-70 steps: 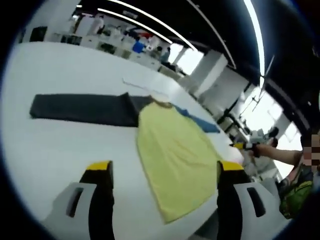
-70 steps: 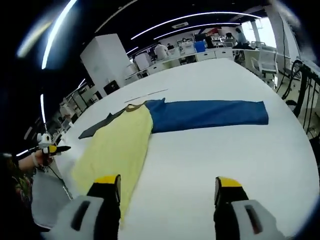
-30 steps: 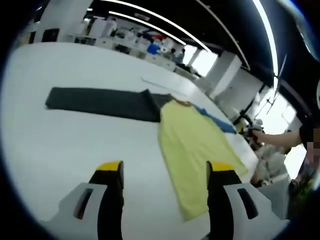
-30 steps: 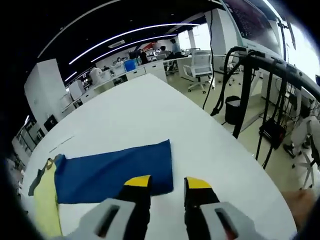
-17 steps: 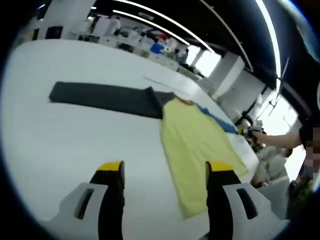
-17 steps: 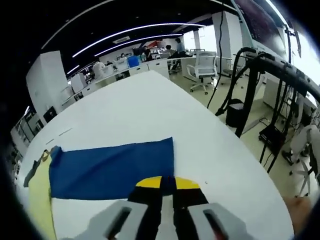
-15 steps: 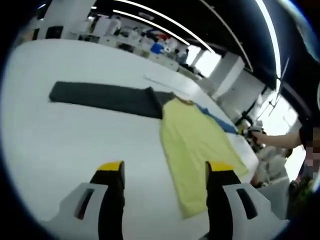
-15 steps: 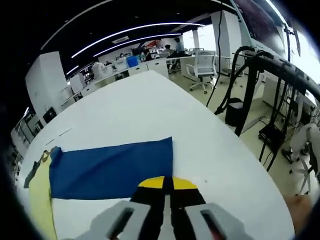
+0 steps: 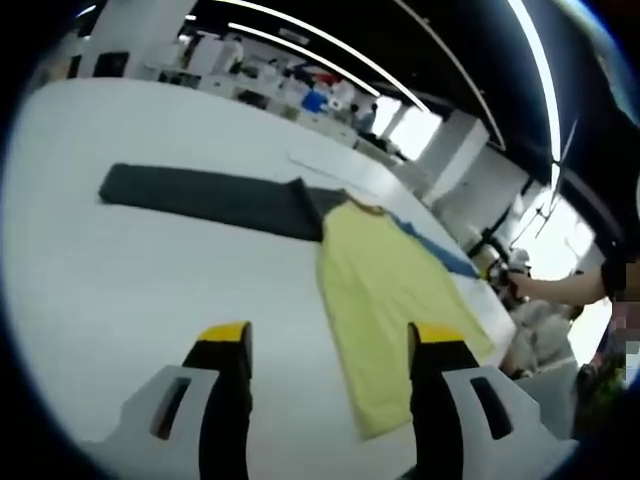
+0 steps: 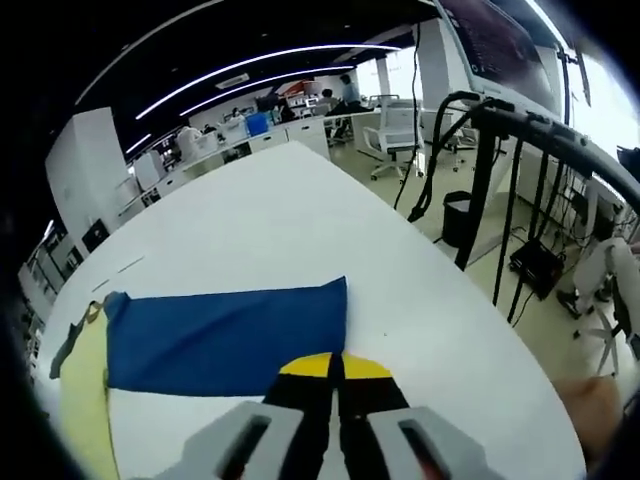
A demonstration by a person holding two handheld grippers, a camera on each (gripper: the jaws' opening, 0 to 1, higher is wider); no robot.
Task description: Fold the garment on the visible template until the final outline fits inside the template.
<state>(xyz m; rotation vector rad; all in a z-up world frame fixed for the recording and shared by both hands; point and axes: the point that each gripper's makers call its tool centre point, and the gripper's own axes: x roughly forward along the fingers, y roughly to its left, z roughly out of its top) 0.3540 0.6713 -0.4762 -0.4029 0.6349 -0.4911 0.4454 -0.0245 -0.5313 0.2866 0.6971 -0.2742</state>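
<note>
Garment [image 9: 385,290] lies flat on the white surface [image 9: 120,290], yellow body with grey sleeve [image 9: 205,197] and blue sleeve [image 10: 225,335] spread. My right tool [image 10: 334,368] is closed on the blue sleeve's end edge. My left tool [image 9: 328,345] hovers wide open, holding nothing.

Matt yellow cloth garment [image 9: 385,300] with blue sleeve [image 10: 225,335] on smooth white table [image 9: 120,290]
</note>
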